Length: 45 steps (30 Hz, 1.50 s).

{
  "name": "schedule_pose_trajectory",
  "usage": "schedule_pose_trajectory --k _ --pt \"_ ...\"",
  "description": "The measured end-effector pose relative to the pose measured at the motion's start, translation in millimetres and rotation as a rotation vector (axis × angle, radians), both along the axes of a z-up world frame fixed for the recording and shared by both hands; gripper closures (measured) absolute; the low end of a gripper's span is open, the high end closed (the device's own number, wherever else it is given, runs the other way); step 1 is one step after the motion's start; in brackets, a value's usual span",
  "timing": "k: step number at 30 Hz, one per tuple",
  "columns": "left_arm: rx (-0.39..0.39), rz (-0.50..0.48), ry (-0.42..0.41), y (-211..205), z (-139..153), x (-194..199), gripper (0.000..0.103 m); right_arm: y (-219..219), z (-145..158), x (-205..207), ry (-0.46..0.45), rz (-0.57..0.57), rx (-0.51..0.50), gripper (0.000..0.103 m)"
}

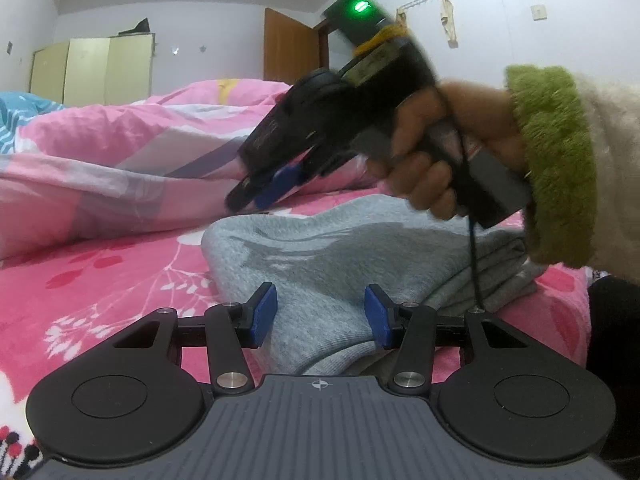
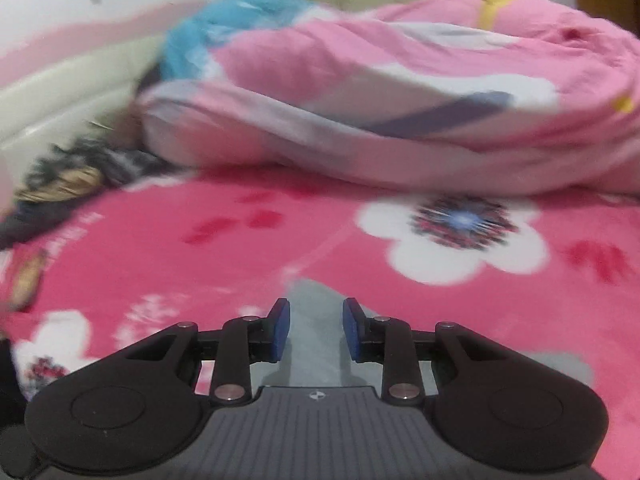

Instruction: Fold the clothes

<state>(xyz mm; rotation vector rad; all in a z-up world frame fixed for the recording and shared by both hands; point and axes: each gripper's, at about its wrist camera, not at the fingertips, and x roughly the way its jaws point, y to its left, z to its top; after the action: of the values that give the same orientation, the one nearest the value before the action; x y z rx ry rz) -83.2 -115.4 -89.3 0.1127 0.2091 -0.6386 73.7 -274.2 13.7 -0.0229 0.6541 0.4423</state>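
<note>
garment: grey, already folded into a thick stack, lying on the pink floral bed, nearest edge right under the left gripper. left fingers apart, straddling the near fold without pressing on it; nothing pinched, pads clear of the cloth on both sides. probably parked low there to pin or steady the stack while the other hand works. layered edges showing at the stack's right side, so folding judged well along, perhaps down to a last tuck or smoothing.

just beyond, above the far part of the garment: right gripper, blurred, tilted nose-down toward the bed, held in a hand with a green fleece cuff. from its own camera, right gripper over a grey strip of garment; fingers apart with a narrow gap, cloth lying below the gap and not clamped as far as can be told. blur there fits a gripper in transit. judged to be heading for a far edge or corner to grab.

farther back: rumpled pink quilt heaped along the bed, pushed aside, likely to leave flat room for folding. beyond that, cupboard and brown door against the wall.
</note>
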Motion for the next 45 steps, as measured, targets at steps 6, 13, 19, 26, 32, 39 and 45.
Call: schedule_pose_trajectory --k 6,13,19,26,32,39,45 --pt "-0.010 0.002 0.006 1.8 -0.3 0.6 0.055 6.7 -36.2 18.9 0.082 -0.026 -0.025 0.073" --pt "-0.009 -0.004 -0.001 2.9 -1.6 0.7 0.055 -0.3 -1.1 -25.0 0.007 -0.052 -0.048 0.072" --pt "-0.008 -0.007 0.000 4.2 -1.5 1.0 0.055 -30.1 12.5 -61.1 -0.056 -0.173 -0.032 0.072" --pt "-0.001 -0.002 0.001 2.0 -0.8 1.4 0.055 -56.9 -37.9 -76.3 -0.071 -0.265 -0.144 0.073" --pt "-0.001 0.000 0.007 2.0 -0.4 1.6 0.055 -56.6 -5.4 -98.7 -0.148 -0.324 -0.123 0.072" --pt "0.007 -0.002 0.003 1.4 -0.2 0.9 0.055 -103.9 -38.4 -110.4 -0.078 -0.459 -0.011 0.071" --pt "0.011 -0.001 0.012 1.9 0.4 2.2 0.055 -90.5 -3.4 -141.6 -0.195 -0.463 -0.016 0.071"
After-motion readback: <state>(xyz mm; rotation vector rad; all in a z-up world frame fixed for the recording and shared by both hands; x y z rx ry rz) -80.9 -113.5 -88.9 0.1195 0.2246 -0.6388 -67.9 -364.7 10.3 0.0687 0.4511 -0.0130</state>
